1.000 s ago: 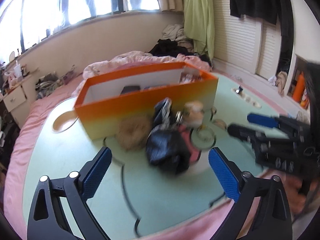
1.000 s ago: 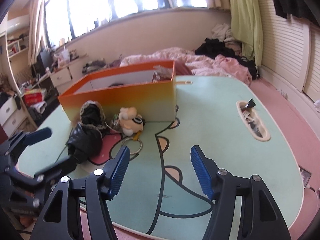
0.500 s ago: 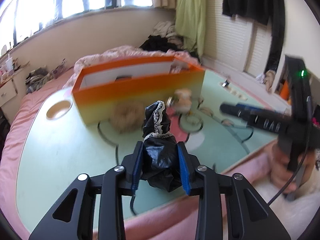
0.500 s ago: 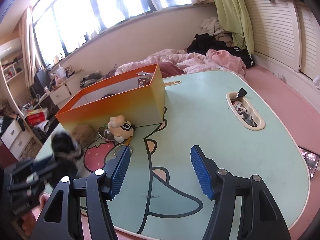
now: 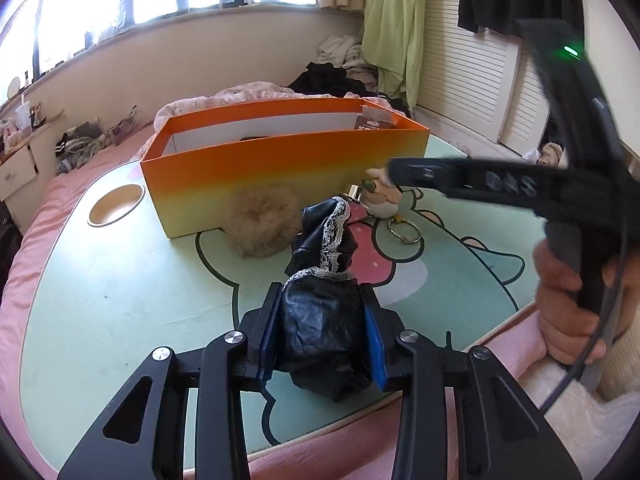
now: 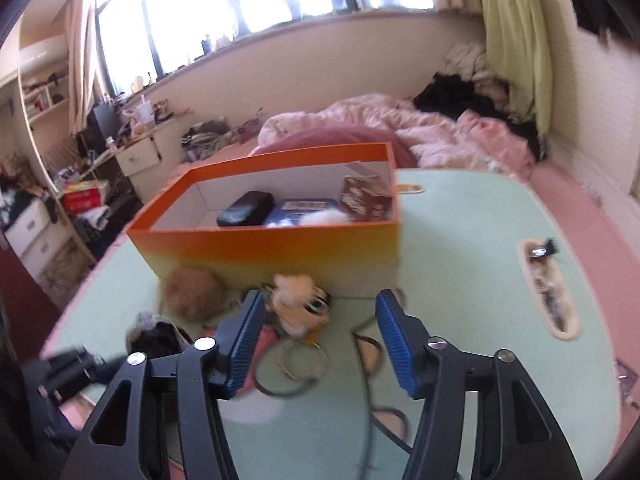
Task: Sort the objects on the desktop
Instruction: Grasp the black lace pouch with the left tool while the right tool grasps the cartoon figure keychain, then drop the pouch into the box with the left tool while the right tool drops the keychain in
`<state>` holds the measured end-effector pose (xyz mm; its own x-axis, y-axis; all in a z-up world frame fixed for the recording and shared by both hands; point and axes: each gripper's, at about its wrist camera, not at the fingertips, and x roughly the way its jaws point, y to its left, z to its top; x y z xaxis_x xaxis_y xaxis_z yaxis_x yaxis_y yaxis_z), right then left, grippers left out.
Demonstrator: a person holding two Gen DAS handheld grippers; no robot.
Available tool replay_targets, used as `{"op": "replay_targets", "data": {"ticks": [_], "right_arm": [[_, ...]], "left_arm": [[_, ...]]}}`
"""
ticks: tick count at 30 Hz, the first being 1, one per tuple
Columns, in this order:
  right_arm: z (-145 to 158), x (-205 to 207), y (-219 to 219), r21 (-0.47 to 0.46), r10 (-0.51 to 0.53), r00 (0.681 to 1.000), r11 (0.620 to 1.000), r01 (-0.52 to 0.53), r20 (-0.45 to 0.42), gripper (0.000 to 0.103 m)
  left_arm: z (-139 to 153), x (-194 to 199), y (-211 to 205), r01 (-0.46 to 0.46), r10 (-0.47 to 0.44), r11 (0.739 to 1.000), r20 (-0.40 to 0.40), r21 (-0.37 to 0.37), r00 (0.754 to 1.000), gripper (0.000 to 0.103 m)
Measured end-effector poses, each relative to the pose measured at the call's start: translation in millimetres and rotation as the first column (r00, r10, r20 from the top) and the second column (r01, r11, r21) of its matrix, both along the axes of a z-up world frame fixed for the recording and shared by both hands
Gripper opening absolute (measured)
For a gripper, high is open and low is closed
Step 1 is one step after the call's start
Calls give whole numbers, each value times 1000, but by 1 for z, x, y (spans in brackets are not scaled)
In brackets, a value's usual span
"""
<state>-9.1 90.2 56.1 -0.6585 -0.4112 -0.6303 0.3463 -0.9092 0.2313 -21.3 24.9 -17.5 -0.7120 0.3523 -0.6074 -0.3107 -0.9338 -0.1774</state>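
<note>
Fingers of your left gripper press both blue pads against a black bag with a white lace trim, and the jaws are closing on it. Bag sits above the near edge of the green table, its lace end standing up. Your right gripper is closing too, pads apart with nothing between them, poised over a plush toy keychain with metal rings. That toy lies against the front wall of the orange box. Beside it lies a tan fur ball, also touching the box. Inside the box: a black case and a brown packet.
</note>
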Motion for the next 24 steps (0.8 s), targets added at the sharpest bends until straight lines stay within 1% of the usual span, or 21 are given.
{"op": "replay_targets", "data": {"ticks": [3, 4, 7, 10, 12, 14, 16, 18, 20, 21, 23, 24], "right_arm": [[-13, -18, -6, -32, 20, 995, 999, -17, 102, 40], [-19, -22, -6, -59, 30, 991, 998, -22, 130, 39], [-18, -18, 2, -93, 28, 992, 995, -17, 125, 38], [-15, -6, 18, -151, 43, 992, 988, -26, 116, 38], [-10, 3, 32, -178, 37, 994, 984, -18, 98, 38], [0, 9, 41, -184, 19, 998, 983, -6, 67, 38], [21, 9, 43, -187, 14, 1000, 982, -9, 22, 38], [42, 6, 41, -196, 15, 1000, 980, -18, -16, 38], [65, -6, 36, -210, -1, 999, 978, -11, -54, 38], [73, -12, 33, -218, -13, 998, 976, -1, -66, 38], [86, -30, 25, -214, -41, 995, 977, 19, -95, 38], [87, -38, 20, -202, -44, 994, 979, 23, -98, 38]], "left_arm": [[-1, 1, -1, 2, -2, 1000, 0, 7, 1000, 38], [-1, 1, -2, 3, -3, 1000, 0, 10, 1000, 38], [-2, 3, -4, 5, -5, 1000, -1, 18, 1000, 38], [-2, 5, -4, 5, -5, 1000, -5, 16, 1000, 38], [0, 8, -5, 8, -7, 1000, -10, 17, 1000, 38], [7, 8, -6, 16, -15, 999, -17, 30, 1000, 38], [20, 6, -6, 27, -26, 999, -36, 47, 999, 38], [41, -1, -9, 17, -13, 998, -78, 54, 997, 38], [64, -15, -14, 3, 6, 997, -116, 79, 993, 38], [75, -28, -19, -17, 30, 995, -126, 103, 992, 38], [89, -52, -28, -48, 66, 988, -125, 146, 990, 38], [92, -67, -31, -67, 86, 986, -122, 154, 989, 40]]}}
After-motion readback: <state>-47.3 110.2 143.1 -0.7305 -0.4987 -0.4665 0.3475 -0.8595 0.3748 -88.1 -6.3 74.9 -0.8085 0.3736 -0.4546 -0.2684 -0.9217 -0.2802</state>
